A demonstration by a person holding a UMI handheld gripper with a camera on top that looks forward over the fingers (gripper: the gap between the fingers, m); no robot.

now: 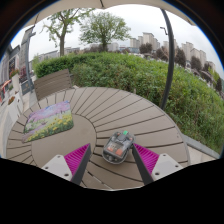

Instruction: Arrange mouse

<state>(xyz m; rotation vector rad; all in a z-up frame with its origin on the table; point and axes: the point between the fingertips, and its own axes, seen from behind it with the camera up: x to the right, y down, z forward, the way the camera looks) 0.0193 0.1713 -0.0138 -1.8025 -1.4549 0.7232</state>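
Just mouse [118,146] between open hand-held gripper [112,160] fingers

gripper-mounted, low over slatted table [120,110]

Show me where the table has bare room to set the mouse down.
The slatted table is bare beyond the mouse, out to the rim by the hedge. Another free strip lies between mouse and mouse pad. It is tight around the gripper, whose open fingers flank the mouse.
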